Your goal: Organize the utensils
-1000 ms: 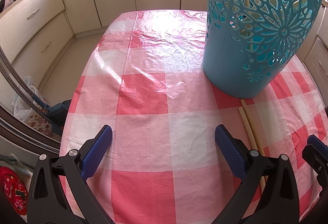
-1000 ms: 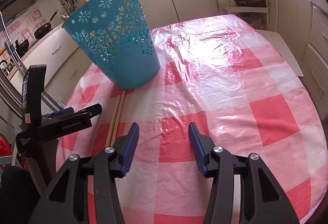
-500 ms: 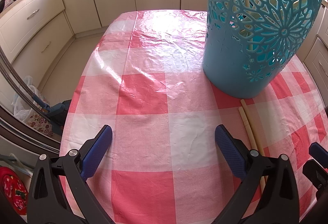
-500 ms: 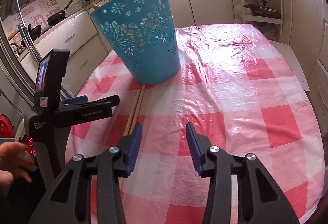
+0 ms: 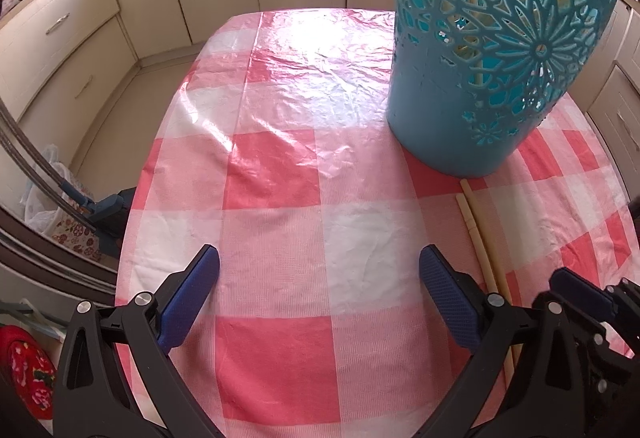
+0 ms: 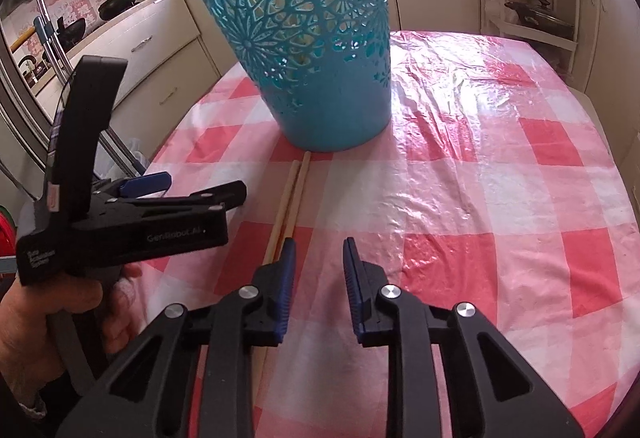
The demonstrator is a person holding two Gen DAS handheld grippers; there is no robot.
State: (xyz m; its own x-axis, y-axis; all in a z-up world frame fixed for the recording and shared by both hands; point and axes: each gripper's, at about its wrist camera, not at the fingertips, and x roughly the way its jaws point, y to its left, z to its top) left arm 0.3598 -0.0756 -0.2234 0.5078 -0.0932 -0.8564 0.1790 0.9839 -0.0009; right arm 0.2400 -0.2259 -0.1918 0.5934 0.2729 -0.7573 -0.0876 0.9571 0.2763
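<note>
Chopsticks (image 6: pixel 294 189): two pale wooden sticks lie flat and side by side on the checked tablecloth (image 6: pixel 480 177), touching along their length.
Long axis: runs from the foot of the blue basket (image 6: pixel 320 49) back toward the near table edge; the far tips almost touch the basket's base.
Basket: upright, cut-out flower pattern, standing on the cloth just beyond the far tips; pale sticks show through its holes in the left wrist view.
In the way: the right gripper's left finger covers part of the sticks' near stretch; nothing lies on them.
Right gripper (image 6: pixel 319 258): tilted down over the cloth, just right of the sticks; its jaws have just been closing and stand at a narrow gap, nothing between them.
Left gripper (image 5: pixel 320 270): left of the sticks, tilted down, jaws spread wide over bare cloth, holding nothing.
Left hand (image 6: pixel 60 318): wrapped round that gripper's handle, left of the basket.
</note>
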